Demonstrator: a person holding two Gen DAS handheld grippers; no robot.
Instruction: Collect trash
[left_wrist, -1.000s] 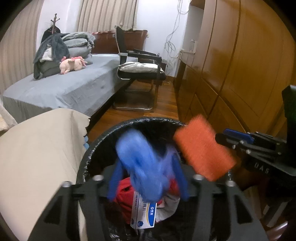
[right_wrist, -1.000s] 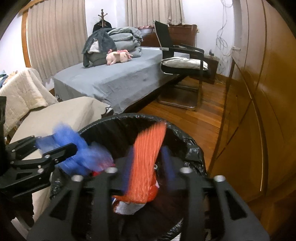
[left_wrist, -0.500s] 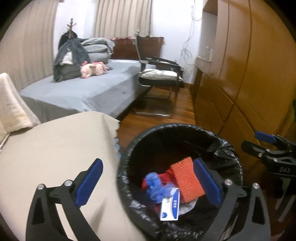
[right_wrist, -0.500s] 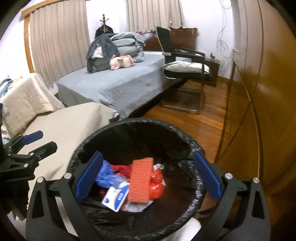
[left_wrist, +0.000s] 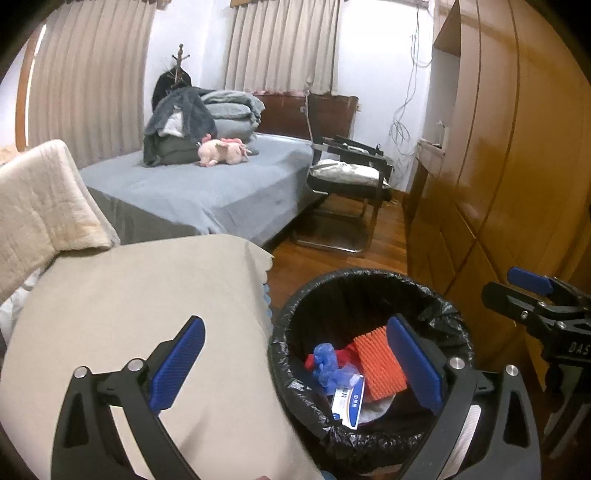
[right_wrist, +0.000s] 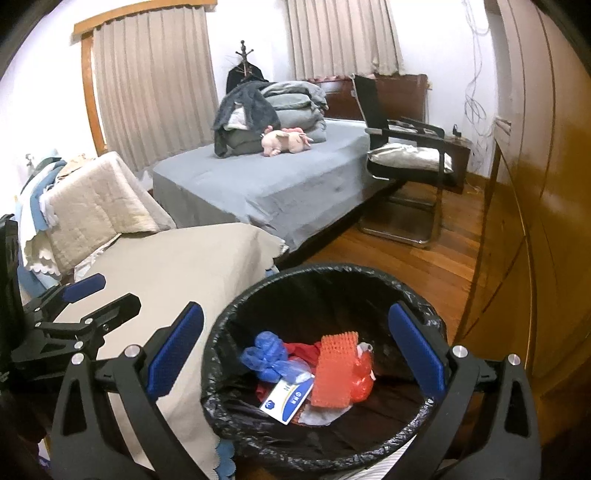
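Orange scrubber (right_wrist: 334, 371) and blue crumpled bag (right_wrist: 271, 354) now lie in the black-lined bin (right_wrist: 236, 325), on a red bag and a white-blue packet (right_wrist: 286, 400); a second ago each was pinched over the rim. Drop done. Left gripper (left_wrist: 295, 365) and right gripper (right_wrist: 295, 354) stand wide apart, holding nothing. Left of bin: beige-covered table (left_wrist: 129, 295), no trash visible on it. Far: bed, chair. Right: wooden wardrobe. Nothing obstructs.

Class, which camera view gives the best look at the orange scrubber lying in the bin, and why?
The right wrist view: the orange scrubber lies whole and unobstructed among the trash. In the left wrist view, one finger of the left gripper covers part of the scrubber's edge.
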